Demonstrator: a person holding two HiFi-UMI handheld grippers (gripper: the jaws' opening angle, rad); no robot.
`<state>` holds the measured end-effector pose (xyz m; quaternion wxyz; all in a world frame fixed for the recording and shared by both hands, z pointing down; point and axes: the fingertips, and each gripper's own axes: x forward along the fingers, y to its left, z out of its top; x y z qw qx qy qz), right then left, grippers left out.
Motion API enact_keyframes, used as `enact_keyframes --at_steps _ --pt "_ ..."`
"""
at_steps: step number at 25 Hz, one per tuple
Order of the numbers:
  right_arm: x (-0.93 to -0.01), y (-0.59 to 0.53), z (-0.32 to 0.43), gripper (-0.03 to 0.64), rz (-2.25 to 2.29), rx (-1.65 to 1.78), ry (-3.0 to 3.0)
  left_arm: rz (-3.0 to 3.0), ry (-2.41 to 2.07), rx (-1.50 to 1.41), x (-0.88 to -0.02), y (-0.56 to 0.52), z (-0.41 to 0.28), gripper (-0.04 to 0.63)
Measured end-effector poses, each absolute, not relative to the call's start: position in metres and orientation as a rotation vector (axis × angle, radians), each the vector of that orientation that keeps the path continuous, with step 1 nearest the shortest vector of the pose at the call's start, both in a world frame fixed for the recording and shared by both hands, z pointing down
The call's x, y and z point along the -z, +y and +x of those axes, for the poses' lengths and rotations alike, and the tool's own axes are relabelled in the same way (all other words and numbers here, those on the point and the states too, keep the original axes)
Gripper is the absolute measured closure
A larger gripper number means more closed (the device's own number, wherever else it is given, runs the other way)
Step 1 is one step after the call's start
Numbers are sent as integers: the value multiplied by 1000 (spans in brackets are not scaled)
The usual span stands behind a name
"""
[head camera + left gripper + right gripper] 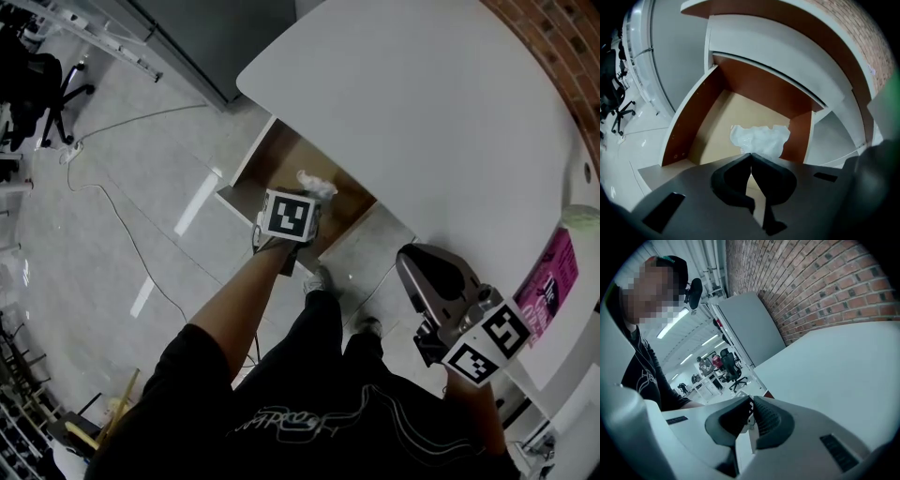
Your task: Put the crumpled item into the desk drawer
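White crumpled item (pixel 316 184) shows from the head view pinched at the tips of the closed left claw (pixel 305 200); its own view puts the open drawer (pixel 717 126) floor beyond, so part there; right claw (pixel 751 401) view: together, empty.

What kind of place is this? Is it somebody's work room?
Most likely an office: a big white desk with an open drawer, rolling office chairs across the floor, and a brick wall behind.
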<state>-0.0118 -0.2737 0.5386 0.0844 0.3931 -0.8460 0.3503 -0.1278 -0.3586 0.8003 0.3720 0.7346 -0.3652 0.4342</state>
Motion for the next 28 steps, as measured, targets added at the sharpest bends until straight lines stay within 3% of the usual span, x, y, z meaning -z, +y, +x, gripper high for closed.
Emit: enact_keyframes --at_steps 21,23,26,28 --pt "-562 -275 -2 563 1170 -1091 -2491 1739 -855 -1103 -883 -368 -104 567" --pt "-561 -276 -3 563 1164 -1092 -2491 1727 -854 -1070 -878 -370 -104 529" --pt "-558 -276 -6 565 1151 -1081 -2502 1708 -844 -994 -872 -369 -102 406" --pt "-554 -275 -8 563 1137 -1070 -2516 1705 -862 -933 -860 -371 -103 376"
